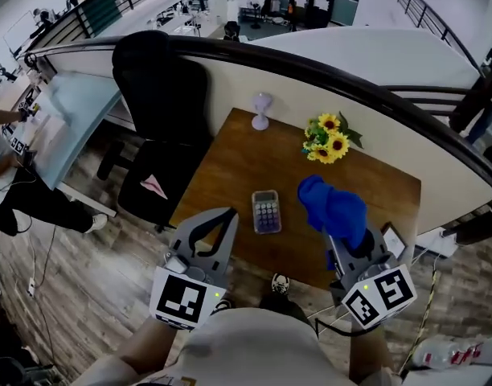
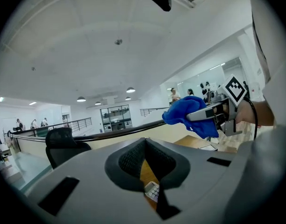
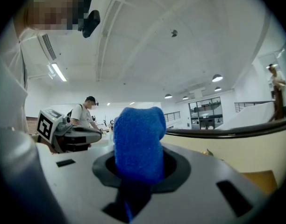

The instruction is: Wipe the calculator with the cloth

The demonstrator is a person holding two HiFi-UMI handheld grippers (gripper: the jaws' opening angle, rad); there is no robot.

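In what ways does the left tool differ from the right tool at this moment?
The right tool is shut on the blue cloth; the left tool is also shut, but with nothing between its jaws. In the head view the left tool is to the left of the calculator, the right tool to its right. Both point towards the table, and neither touches the calculator.

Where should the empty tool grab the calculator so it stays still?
Across its two long edges, coming straight down from above. The calculator lies flat on the table and is narrower across than along, so that span probably fits best. The left tool is shut and would have to open first.
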